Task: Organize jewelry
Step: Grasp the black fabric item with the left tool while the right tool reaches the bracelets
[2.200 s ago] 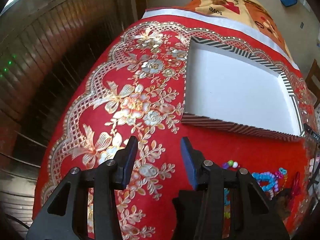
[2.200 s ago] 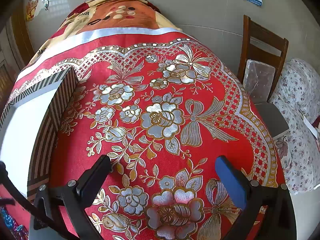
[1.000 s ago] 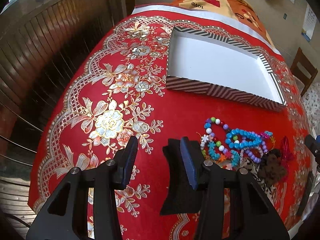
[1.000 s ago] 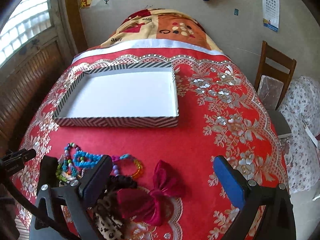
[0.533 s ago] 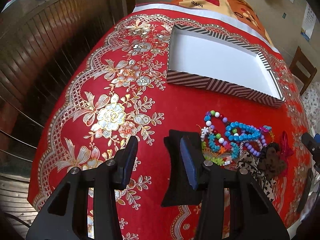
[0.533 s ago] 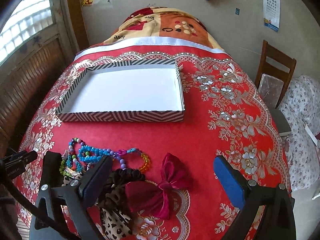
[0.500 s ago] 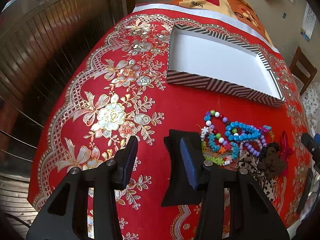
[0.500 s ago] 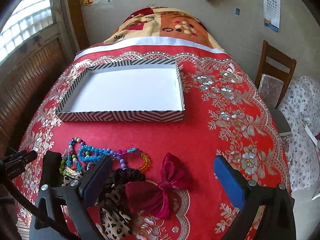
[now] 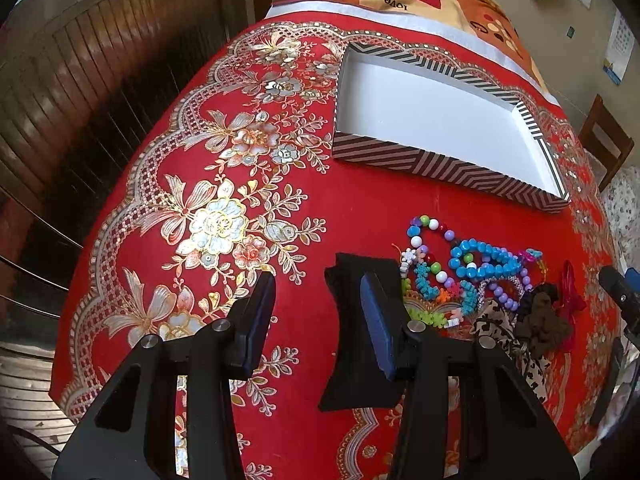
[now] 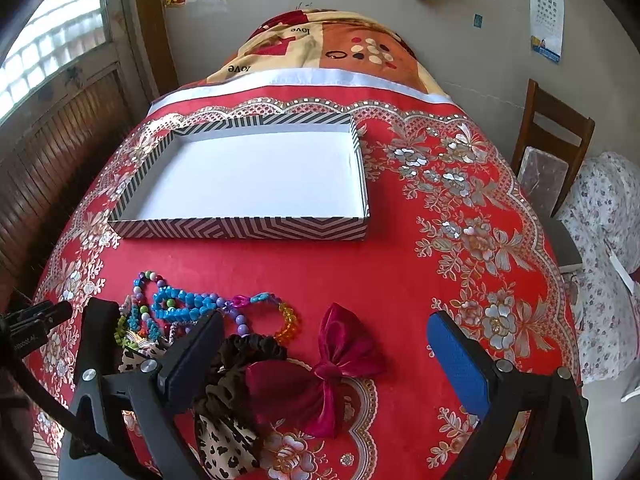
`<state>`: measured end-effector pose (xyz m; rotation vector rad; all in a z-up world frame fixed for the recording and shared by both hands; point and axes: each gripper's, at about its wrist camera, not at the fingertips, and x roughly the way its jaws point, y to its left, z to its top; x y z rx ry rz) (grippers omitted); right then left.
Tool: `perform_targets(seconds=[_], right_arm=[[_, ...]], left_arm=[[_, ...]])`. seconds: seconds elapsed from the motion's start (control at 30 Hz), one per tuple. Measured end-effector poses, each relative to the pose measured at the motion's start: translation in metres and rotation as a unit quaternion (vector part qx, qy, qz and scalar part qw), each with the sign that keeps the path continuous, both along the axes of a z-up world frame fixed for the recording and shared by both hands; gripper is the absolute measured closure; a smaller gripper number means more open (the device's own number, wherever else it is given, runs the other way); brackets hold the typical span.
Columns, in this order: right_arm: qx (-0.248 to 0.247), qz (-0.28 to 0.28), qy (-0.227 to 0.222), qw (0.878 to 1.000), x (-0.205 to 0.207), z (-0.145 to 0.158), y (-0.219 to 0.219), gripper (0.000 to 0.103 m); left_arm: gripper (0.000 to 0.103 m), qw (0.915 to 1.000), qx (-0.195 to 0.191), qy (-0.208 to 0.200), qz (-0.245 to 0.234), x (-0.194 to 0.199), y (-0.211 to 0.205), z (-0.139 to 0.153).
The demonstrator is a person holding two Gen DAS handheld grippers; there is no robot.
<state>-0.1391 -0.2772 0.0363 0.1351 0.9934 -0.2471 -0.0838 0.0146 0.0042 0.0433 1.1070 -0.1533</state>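
- Left wrist view: the left gripper (image 9: 318, 312) hangs over the red floral surface (image 9: 248, 184), fingers wide apart and holding nothing. The beaded jewelry (image 9: 464, 268) lies in a heap just right of it, with the striped tray (image 9: 436, 160) beyond.
- Right wrist view: the right gripper (image 10: 324, 354) has its fingers spread wide and empty above a red bow (image 10: 340, 360) and scrunchies (image 10: 240, 364); the beads sit left of them, in front of the tray.

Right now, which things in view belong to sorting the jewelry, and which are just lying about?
Belongs to the job:
striped tray
bead bracelets
red bow
brown scrunchie
leopard scrunchie

Lying about:
wooden chair
patterned blanket
eye chart
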Motion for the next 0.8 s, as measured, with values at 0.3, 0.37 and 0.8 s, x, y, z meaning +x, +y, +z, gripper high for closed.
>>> perform_targets(seconds=[0.3, 0.37, 0.8], right_arm=[[0.003, 0.005, 0.007, 1.0, 0.005, -0.004, -0.001, 0.003], [0.002, 0.006, 0.007, 1.0, 0.007, -0.005, 0.0, 0.003], [-0.001, 0.012, 0.01, 1.0, 0.013, -0.004, -0.002, 0.003]], left_arm=[[0.059, 1.0, 0.002, 0.006, 0.001, 0.003, 0.003, -0.005], [0.059, 1.0, 0.002, 0.008, 0.002, 0.003, 0.005, -0.006], [0.059, 0.9999, 0.01, 0.011, 0.006, 0.008, 0.013, -0.007]])
